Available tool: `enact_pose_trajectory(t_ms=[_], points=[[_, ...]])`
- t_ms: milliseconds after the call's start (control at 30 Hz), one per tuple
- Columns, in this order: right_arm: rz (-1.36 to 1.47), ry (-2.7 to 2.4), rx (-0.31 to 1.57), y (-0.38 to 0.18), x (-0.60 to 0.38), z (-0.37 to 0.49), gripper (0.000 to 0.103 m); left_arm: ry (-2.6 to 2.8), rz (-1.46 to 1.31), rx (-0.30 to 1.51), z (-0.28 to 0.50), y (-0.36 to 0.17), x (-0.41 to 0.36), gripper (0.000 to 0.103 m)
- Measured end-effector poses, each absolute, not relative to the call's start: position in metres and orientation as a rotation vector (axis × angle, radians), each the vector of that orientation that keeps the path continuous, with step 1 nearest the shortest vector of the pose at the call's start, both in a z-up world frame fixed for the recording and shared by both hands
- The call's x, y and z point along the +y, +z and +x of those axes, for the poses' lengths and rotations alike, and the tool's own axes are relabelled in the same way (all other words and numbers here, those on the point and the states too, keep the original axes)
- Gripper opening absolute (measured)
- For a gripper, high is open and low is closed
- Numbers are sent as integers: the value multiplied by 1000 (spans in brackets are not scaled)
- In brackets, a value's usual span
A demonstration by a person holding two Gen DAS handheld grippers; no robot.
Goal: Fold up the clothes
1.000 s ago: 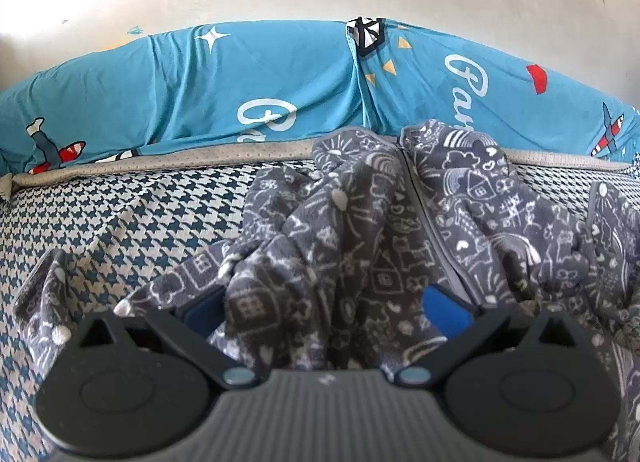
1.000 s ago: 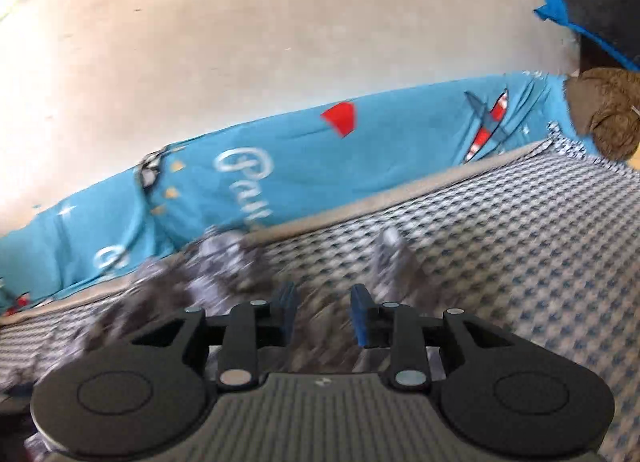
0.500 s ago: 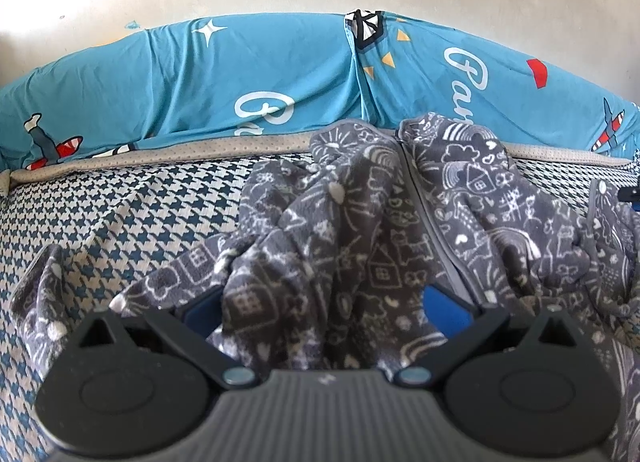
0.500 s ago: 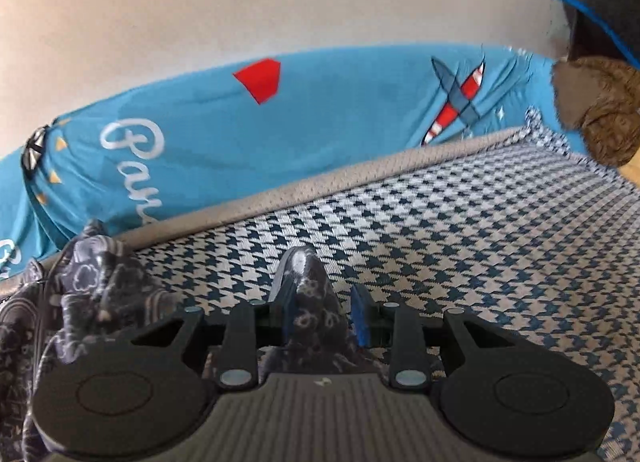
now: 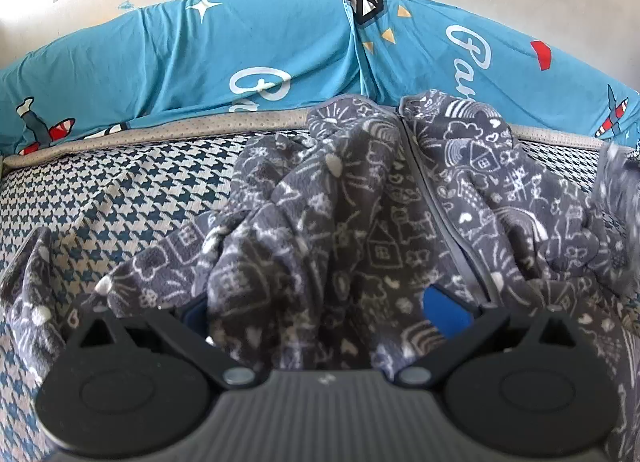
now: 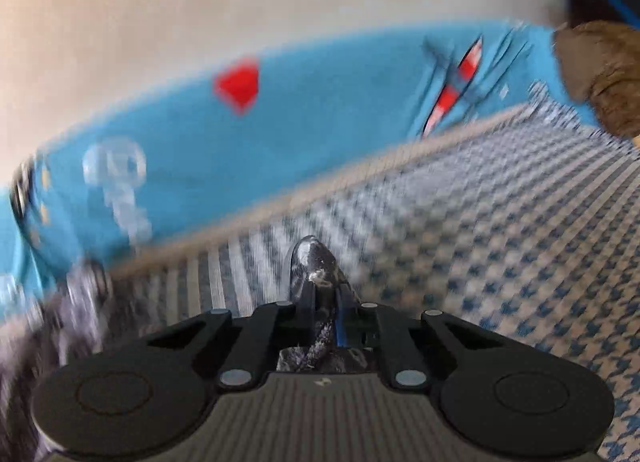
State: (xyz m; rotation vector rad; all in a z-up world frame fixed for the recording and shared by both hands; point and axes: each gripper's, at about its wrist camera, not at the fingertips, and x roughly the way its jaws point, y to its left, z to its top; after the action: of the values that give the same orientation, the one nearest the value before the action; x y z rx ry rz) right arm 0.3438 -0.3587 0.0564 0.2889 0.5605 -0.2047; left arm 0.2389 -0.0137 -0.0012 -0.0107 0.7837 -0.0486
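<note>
A grey fleece garment printed with white doodles lies crumpled on the houndstooth bed cover, its zipper running down the middle. My left gripper is open, its blue-padded fingers spread wide with a bunch of the fleece draped between them. In the right wrist view my right gripper is shut on a fold of the same grey garment, which pokes up between the fingers. That view is motion-blurred.
A blue pillow cover with planes and white lettering runs along the pale wall behind the bed. A brown plush object sits at the far right. Open houndstooth cover stretches to the right of my right gripper.
My right gripper has closed its fingers onto the fold of fleece and is moving, blurring its view. The left gripper stays open and has barely shifted.
</note>
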Motion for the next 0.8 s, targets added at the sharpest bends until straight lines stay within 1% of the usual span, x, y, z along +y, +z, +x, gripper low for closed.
enact_pose_trajectory(t_ms=[100, 167, 200, 267, 300, 333, 367, 400, 533, 800], points=[[327, -320, 288, 93, -371, 309, 10, -47, -2, 784, 239, -2, -14, 103], [326, -419, 113, 115, -377, 283, 11, -46, 0, 787, 240, -3, -14, 103], [320, -470, 59, 123, -380, 272, 11, -44, 2, 789, 240, -4, -14, 103], [294, -572, 77, 124, -386, 261, 12, -44, 8, 791, 241, -5, -15, 103], [296, -604, 99, 121, -390, 259, 15, -45, 12, 791, 240, -6, -15, 103], [297, -636, 121, 118, -395, 257, 29, -46, 15, 790, 240, -6, -16, 103], [298, -668, 142, 115, -399, 254, 48, -49, 18, 789, 239, -6, -17, 103], [299, -699, 164, 111, -403, 252, 51, -51, 21, 787, 238, -5, -17, 103], [308, -811, 250, 99, -418, 243, 51, -54, 28, 781, 236, -4, -17, 103], [506, -600, 464, 64, -433, 265, 51, -53, -6, 782, 236, -1, -13, 103]])
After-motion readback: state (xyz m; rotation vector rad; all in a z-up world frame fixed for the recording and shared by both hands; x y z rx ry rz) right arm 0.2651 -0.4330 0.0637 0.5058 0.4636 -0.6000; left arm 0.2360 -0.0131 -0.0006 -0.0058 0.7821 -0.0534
